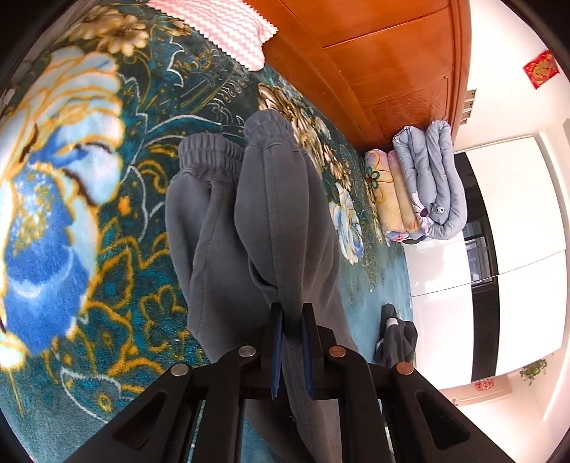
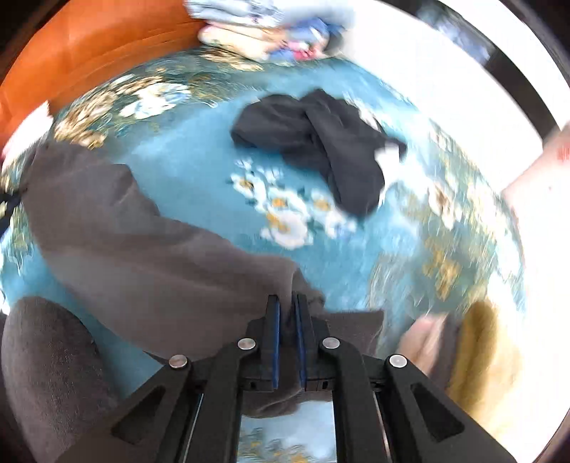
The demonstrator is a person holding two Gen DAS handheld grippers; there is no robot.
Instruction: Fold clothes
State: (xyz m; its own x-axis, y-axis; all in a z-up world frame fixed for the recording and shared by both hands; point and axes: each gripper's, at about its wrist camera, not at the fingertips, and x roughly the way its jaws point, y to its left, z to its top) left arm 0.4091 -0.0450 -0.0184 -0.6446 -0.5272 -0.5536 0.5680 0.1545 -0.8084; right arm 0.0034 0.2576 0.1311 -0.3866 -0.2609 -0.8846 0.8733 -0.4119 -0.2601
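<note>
Grey sweatpants [image 1: 228,220] hang lengthwise over the teal floral blanket [image 1: 71,199], their elastic cuffs at the far end. My left gripper [image 1: 292,313] is shut on a fold of the grey fabric, which runs up between its blue pads. In the blurred right wrist view the same grey sweatpants [image 2: 135,249] stretch off to the left. My right gripper [image 2: 286,302] is shut on their edge. A dark garment [image 2: 320,149] lies crumpled on the blanket [image 2: 199,171] beyond it, also seen as a dark garment [image 1: 395,338] at the bed's edge.
A pink zigzag pillow [image 1: 228,28] lies at the far end by the wooden headboard [image 1: 384,71]. Rolled quilts [image 1: 424,185] are stacked in the corner. White wall and a dark window frame [image 1: 477,228] lie beyond the bed. A yellowish cloth [image 2: 481,356] sits at the right.
</note>
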